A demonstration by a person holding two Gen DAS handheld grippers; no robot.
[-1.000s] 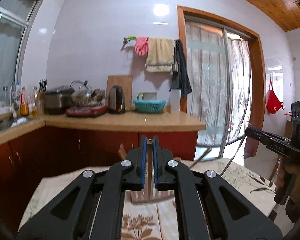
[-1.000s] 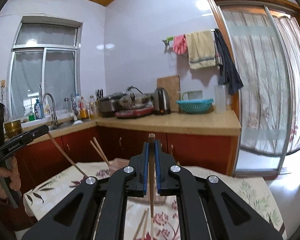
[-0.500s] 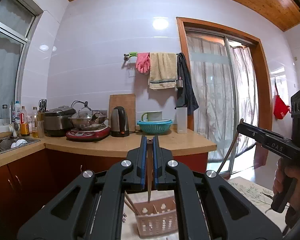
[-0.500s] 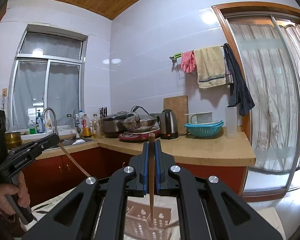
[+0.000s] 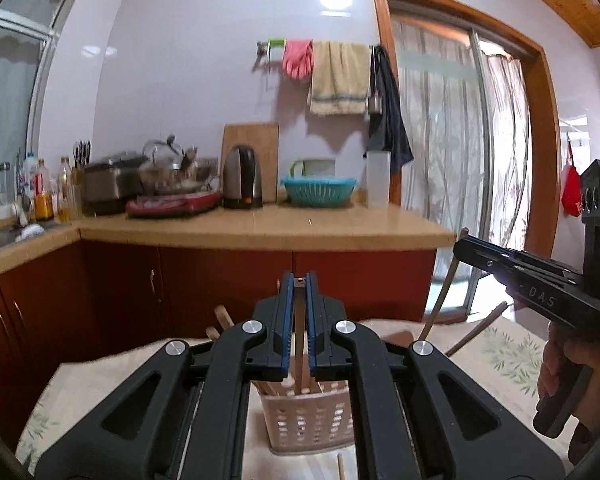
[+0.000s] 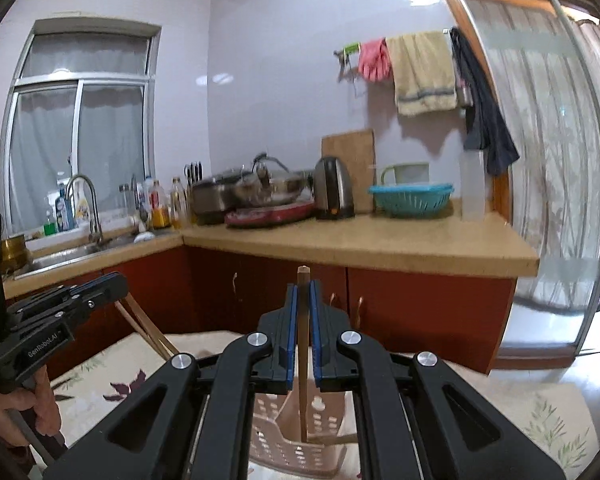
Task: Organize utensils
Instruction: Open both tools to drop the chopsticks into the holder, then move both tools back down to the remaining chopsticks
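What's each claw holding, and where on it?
Each grips one chopstick near its top end: left claw on chopstick, right claw on chopstick, tips down over the basket.

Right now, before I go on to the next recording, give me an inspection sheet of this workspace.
Surface: table with floral cloth.
Job's things: pink perforated utensil basket on the cloth, several chopsticks already standing in it; one chopstick in each gripper, above the basket.
Clutter: loose chopstick lying beside the basket.
Grippers: left gripper and right gripper both shut on a chopstick.
Cables: nothing seen.
Surroundings: kitchen counter with kettle, teal colander, sink; curtained sliding door.
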